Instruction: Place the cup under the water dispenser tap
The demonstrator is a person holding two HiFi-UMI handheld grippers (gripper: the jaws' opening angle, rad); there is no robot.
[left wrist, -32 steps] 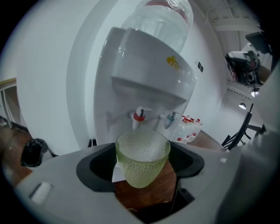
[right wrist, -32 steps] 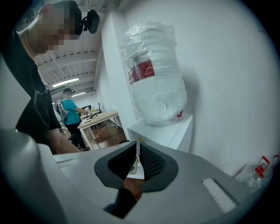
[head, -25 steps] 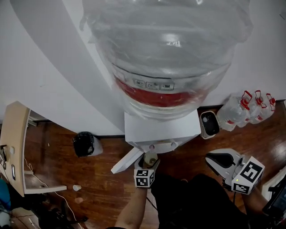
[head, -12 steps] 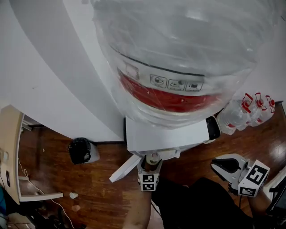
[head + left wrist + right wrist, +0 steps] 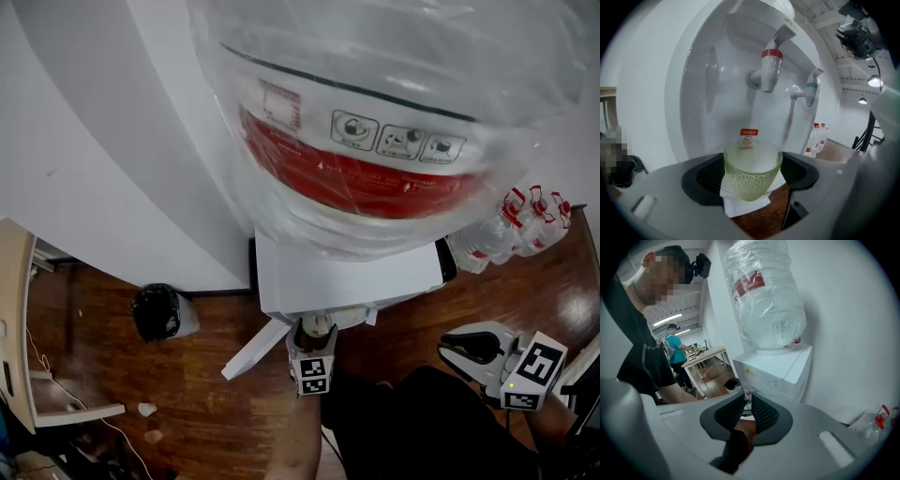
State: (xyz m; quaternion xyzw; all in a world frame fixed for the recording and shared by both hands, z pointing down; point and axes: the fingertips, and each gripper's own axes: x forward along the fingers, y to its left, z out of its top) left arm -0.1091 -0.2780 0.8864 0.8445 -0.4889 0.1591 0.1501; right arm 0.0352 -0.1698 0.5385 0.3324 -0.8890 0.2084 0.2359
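White dispenser wall [image 5: 717, 93] is looming ahead; left gripper [image 5: 315, 334] is clasping the pebbled cup [image 5: 752, 176] by its sides, seemingly stiff, light, breakable.

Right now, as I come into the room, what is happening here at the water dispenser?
A person works with a gripper in each hand. The left gripper holds a textured glass cup between its jaws, close to the water dispenser and low in front of the red tap. The cup does not seem to be set down yet. The right gripper hangs off to the side, away from the dispenser. Its jaws are opening, with nothing between them.
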